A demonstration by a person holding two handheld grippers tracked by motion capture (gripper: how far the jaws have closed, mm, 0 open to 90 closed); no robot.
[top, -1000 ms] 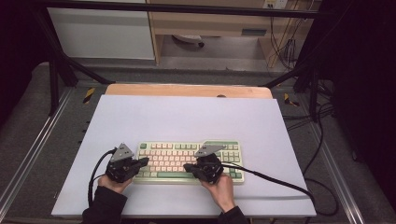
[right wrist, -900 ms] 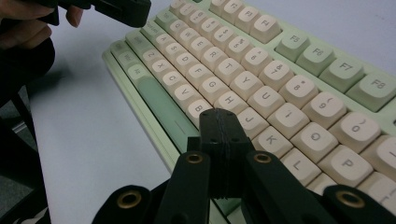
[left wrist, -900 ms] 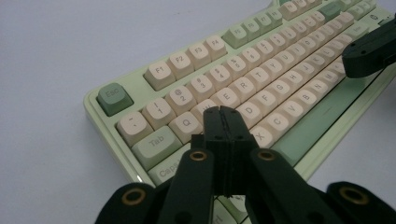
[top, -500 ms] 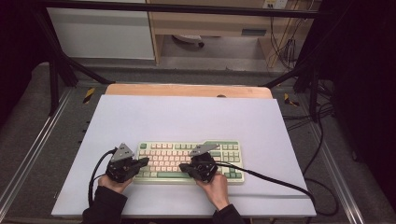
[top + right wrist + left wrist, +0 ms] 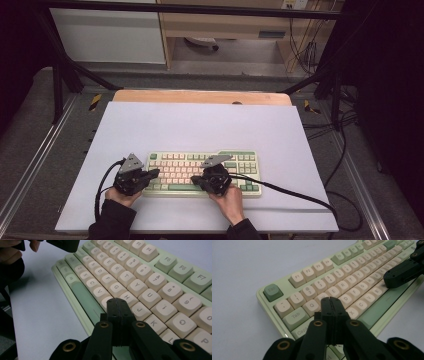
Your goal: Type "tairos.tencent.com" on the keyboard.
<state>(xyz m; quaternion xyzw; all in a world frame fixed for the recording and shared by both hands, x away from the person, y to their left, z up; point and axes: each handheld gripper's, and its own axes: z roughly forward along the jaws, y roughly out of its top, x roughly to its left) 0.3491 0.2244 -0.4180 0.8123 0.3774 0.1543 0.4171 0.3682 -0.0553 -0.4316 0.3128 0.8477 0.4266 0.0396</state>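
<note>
Tools both closed, nothing gripped. Left tool point(image 5: 331, 300) has its tips pressed together over the keyboard point(image 5: 352, 277), around the A/S keys by Caps, near the keyboard's left end. Right tool point(image 5: 117, 300) also has jaws pressed tight, tips over the row under H/J, next to the space bar point(image 5: 86, 298). In the high view, left tool point(image 5: 152, 174) and right tool point(image 5: 198, 180) sit at the keyboard's point(image 5: 240, 160) front edge. Keyboard lies flat near the front edge of the bench point(image 5: 200, 125), slightly left of centre.
</note>
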